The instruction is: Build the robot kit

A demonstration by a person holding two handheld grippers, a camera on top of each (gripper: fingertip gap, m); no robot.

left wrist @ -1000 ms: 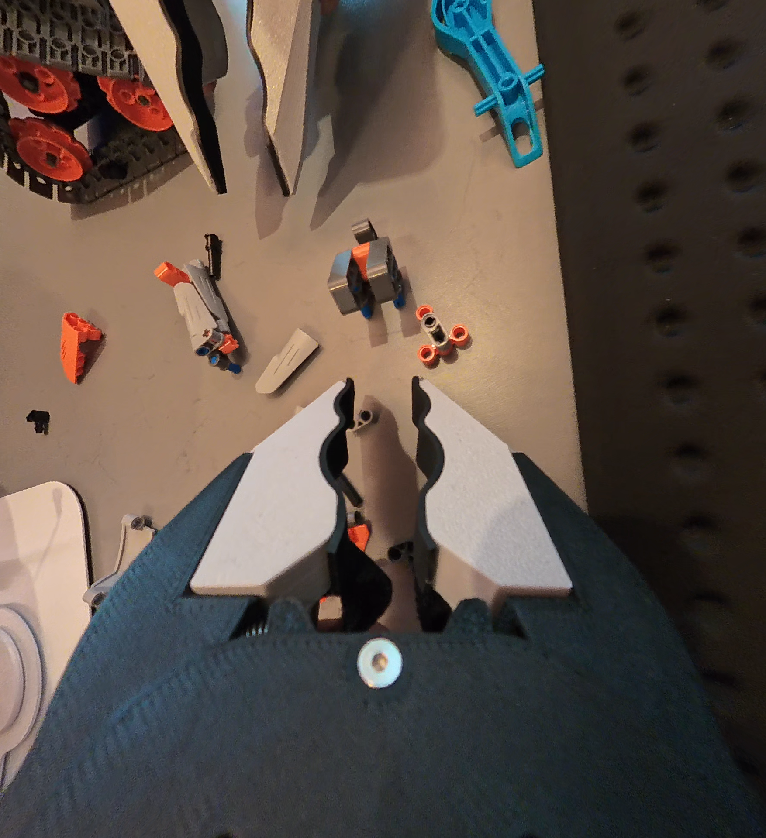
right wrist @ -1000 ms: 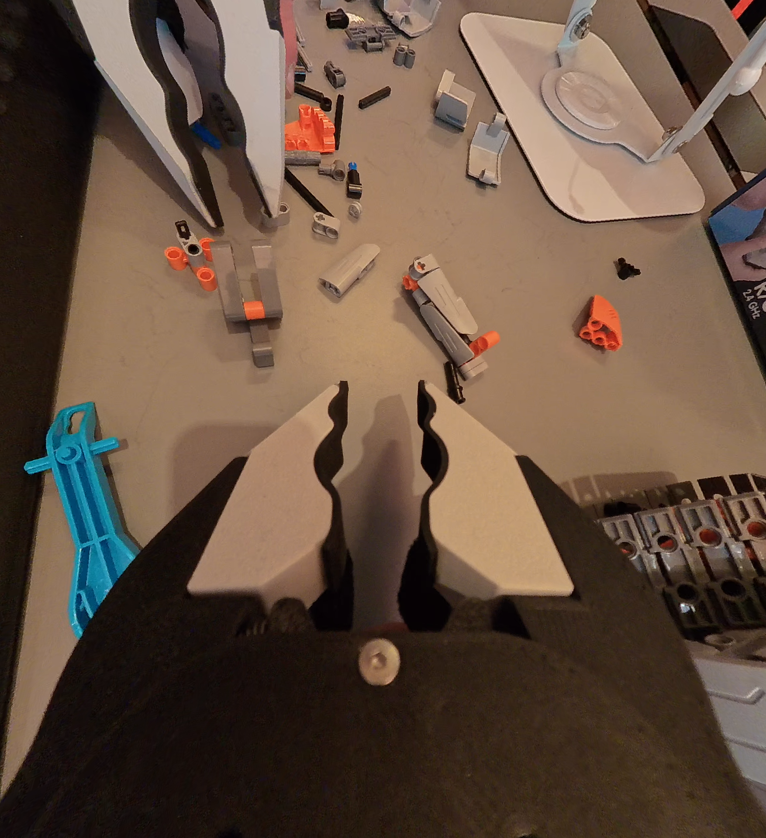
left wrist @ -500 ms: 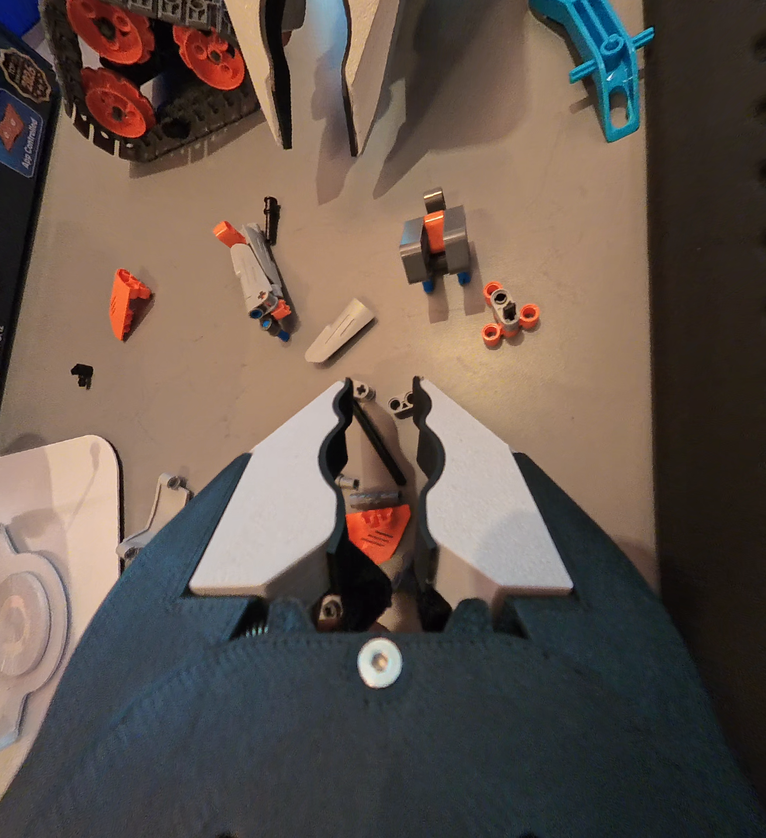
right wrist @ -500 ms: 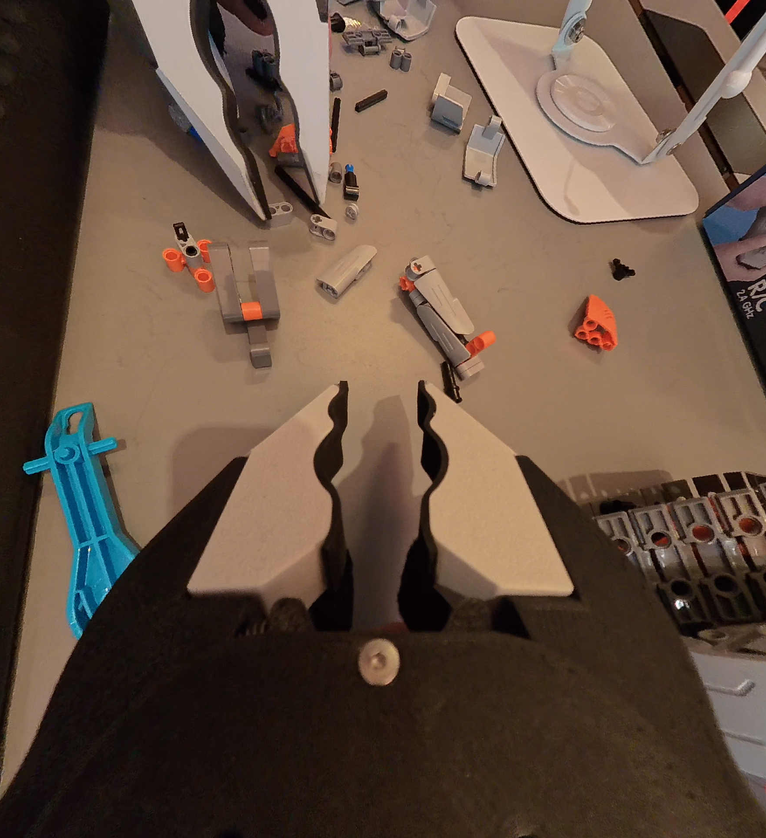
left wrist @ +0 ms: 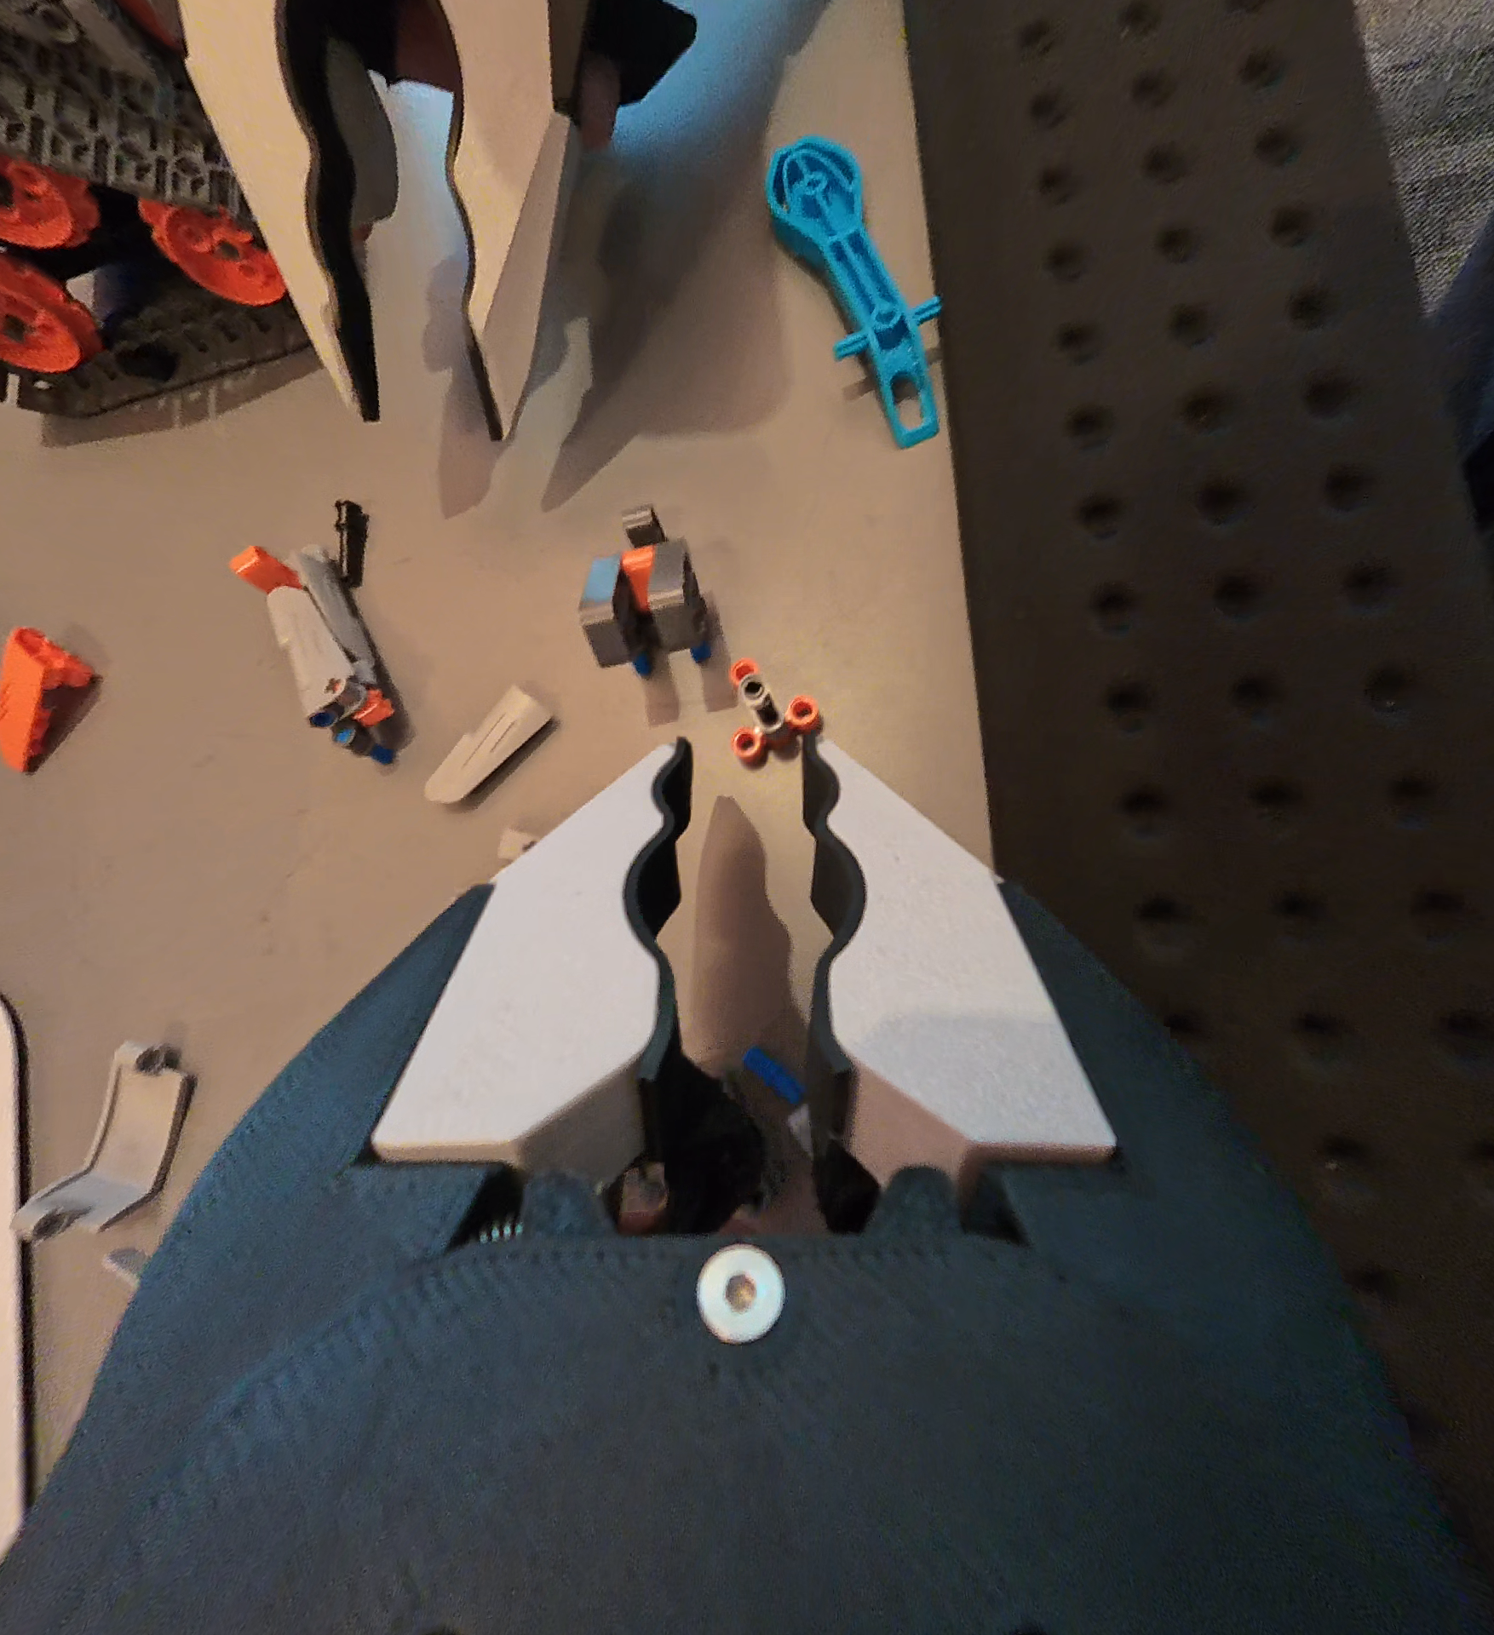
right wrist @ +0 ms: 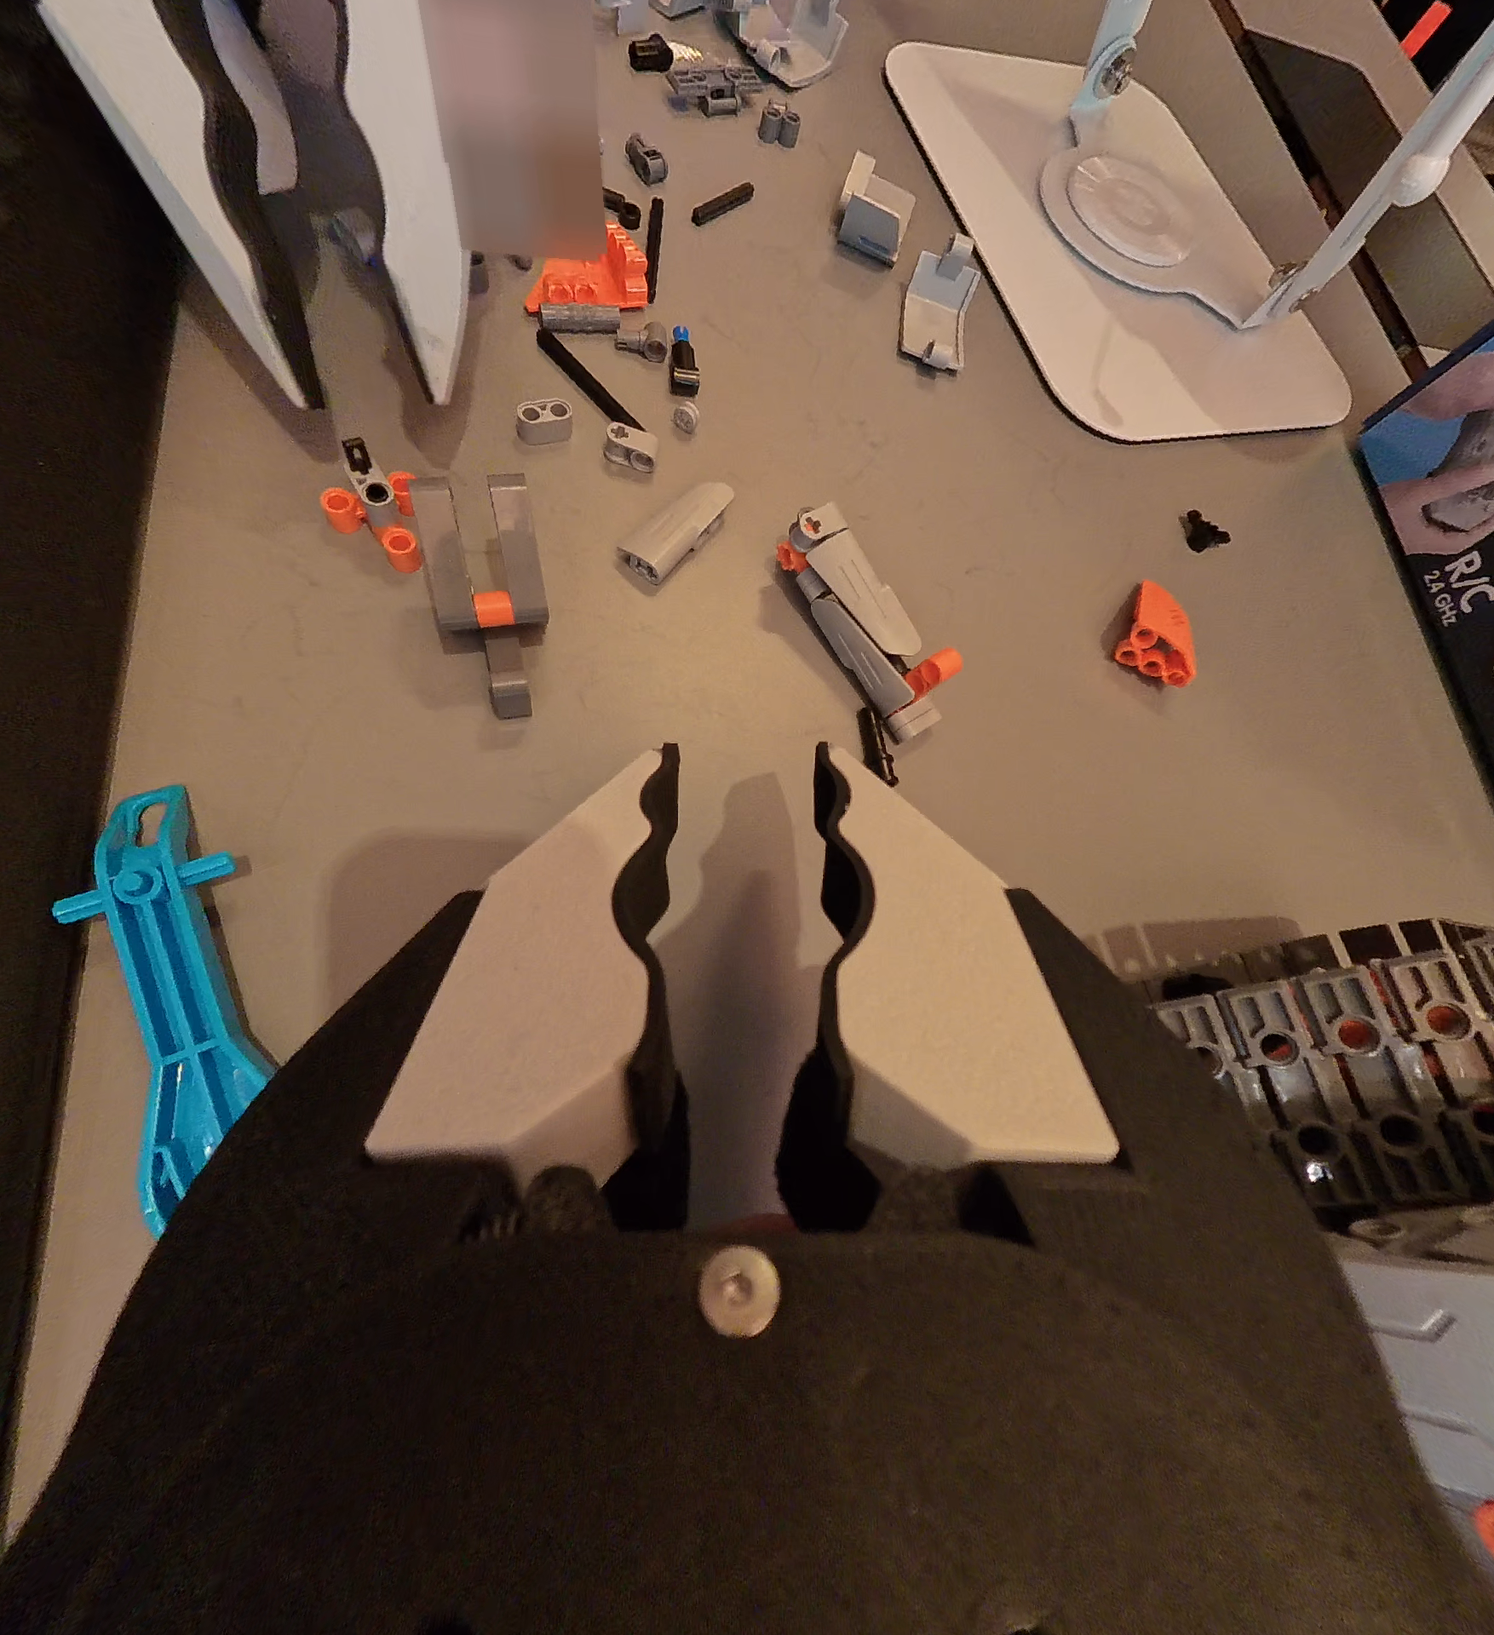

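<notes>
My left gripper [left wrist: 748,763] is open and empty, low over the grey table. A small grey connector with orange bushes [left wrist: 770,715] lies just in front of its tips. A grey block assembly with an orange piece [left wrist: 646,602] lies a little farther on. A blue pin [left wrist: 770,1072] shows on the table under the jaws. My right gripper [right wrist: 745,763] is open and empty above bare table, with a black pin [right wrist: 876,756] beside its right tip. The left gripper also shows in the right wrist view [right wrist: 372,398], tips just behind the connector [right wrist: 372,518].
Loose pieces lie around: a long grey assembly [right wrist: 858,610], a light grey panel [right wrist: 677,531], an orange wedge [right wrist: 1155,637], a blue tool [right wrist: 159,973]. A tracked vehicle [right wrist: 1389,1062], a white stand base [right wrist: 1124,248] and a blue box [right wrist: 1478,531] stand on the right. A dark perforated board [left wrist: 1257,619] borders the table. The white stand base [right wrist: 1124,248] is about equally far from each gripper, around 30 centimeters.
My left gripper has shifted right and forward, off the pile of small pieces, and now faces the orange-bushed connector. The right gripper has hardly moved. Both stay open.
</notes>
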